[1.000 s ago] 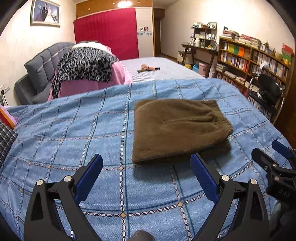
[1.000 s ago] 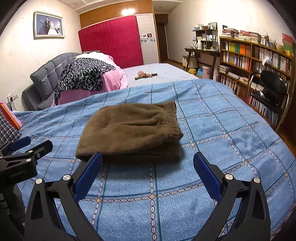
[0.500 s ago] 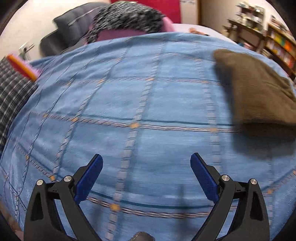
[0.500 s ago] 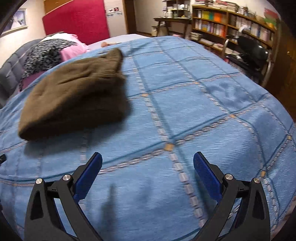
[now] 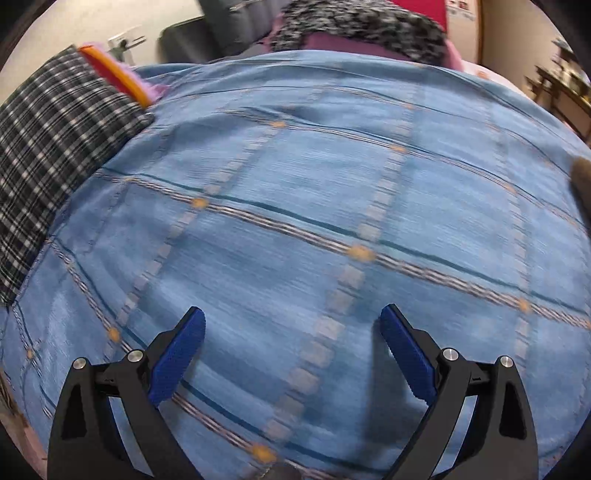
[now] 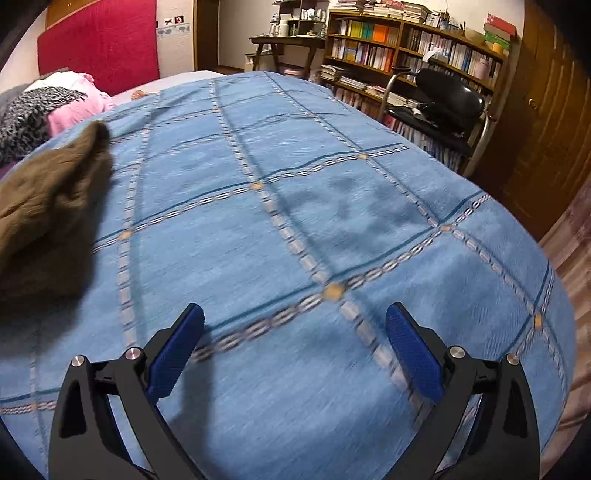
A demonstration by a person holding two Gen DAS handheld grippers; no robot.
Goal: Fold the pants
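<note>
Left wrist view, left to right: a plaid cloth (image 5: pixel 48 147) sits far off to the left of your left gripper (image 5: pixel 291 325), ahead of it, with an orange and pink item (image 5: pixel 118 79) at its far edge. Straight ahead is only the blue checked bedspread (image 5: pixel 314 192), motion-blurred. Beyond it lies a leopard-print and pink pile (image 5: pixel 362 26). The brown pants (image 5: pixel 583 184) barely show, a sliver at the far right edge, well apart from your left gripper and ahead-right of it. Your left gripper's jaws are spread wide, nothing between the blue pads (image 5: pixel 177 363), nothing held. Whether the tips touch the bedspread you can't tell from here.

Right wrist view, left to right: the folded brown pants (image 6: pixel 48 210) lie on the bedspread (image 6: pixel 295 229) ahead-left of your right gripper (image 6: pixel 295 325), clear of the left finger, not touching it. Straight ahead is bare bedspread. Far ahead-right, past the bed edge, stand a black chair (image 6: pixel 443 99) and a bookshelf (image 6: pixel 406 48). Your right gripper's jaws are also wide apart and empty, its blue pads (image 6: pixel 417 358) holding nothing. Contact with the bedspread is unclear.
</note>
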